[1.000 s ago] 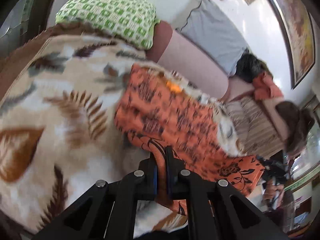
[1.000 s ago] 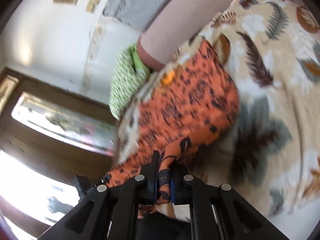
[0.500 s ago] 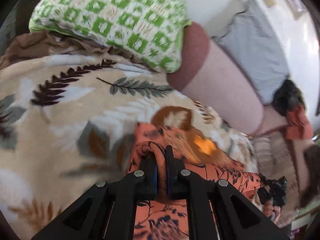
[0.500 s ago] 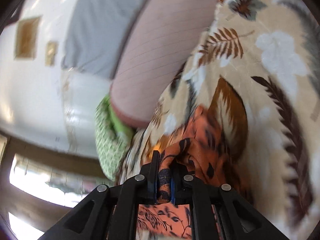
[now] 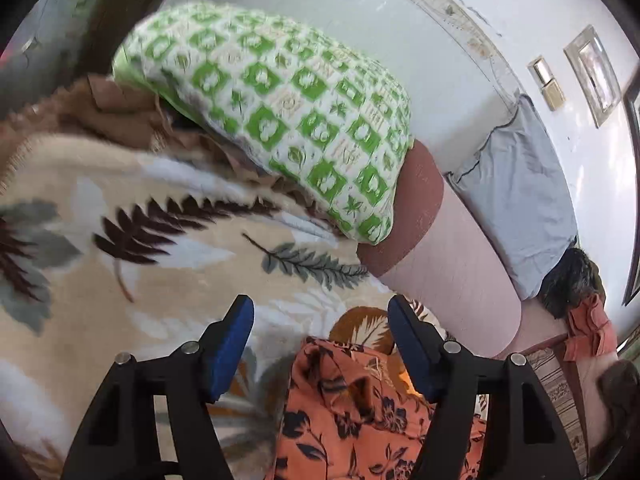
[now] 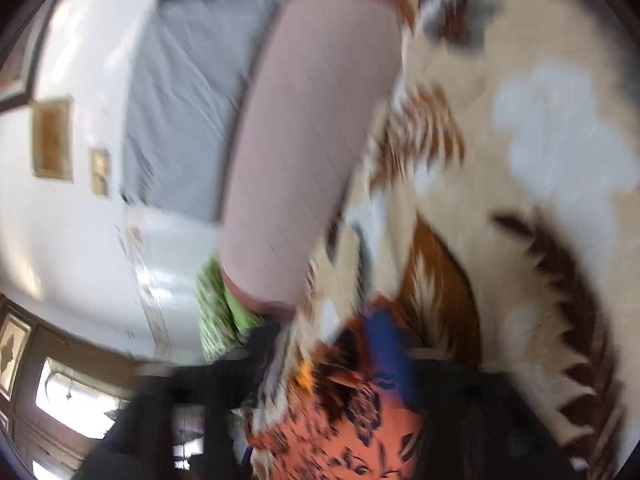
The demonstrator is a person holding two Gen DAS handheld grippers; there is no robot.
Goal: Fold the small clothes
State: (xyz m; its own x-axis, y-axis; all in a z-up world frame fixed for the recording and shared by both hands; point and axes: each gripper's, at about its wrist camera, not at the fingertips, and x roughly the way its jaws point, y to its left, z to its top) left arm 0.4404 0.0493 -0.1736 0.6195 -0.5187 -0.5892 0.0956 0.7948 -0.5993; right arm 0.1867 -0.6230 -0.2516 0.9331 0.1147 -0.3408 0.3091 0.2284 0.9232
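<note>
Orange garment (image 5: 360, 412) with dark floral print lies bunched on the blanket (image 5: 120, 280), near edge of the left wrist view, its top fold sitting between the left tool (image 5: 320, 320) fingers but not gripped; that tool is spread wide, blue pads (image 5: 232, 344) well apart. Right wrist view is heavily blurred: same orange cloth (image 6: 352, 412) low in frame, a blue pad (image 6: 390, 352) over it; right tool (image 6: 340, 344) probably parted, but cannot tell for sure. Blanket is cream fleece with brown, grey and white leaf print, covering a bed. Far side: green-and-white checked pillow (image 5: 280, 112), pink bolster (image 5: 452, 264) with a darker end just right of it, grey pillow (image 5: 516, 196) against a white wall (image 5: 320, 0). Small frames (image 5: 592, 72) on the wall, far right.
</note>
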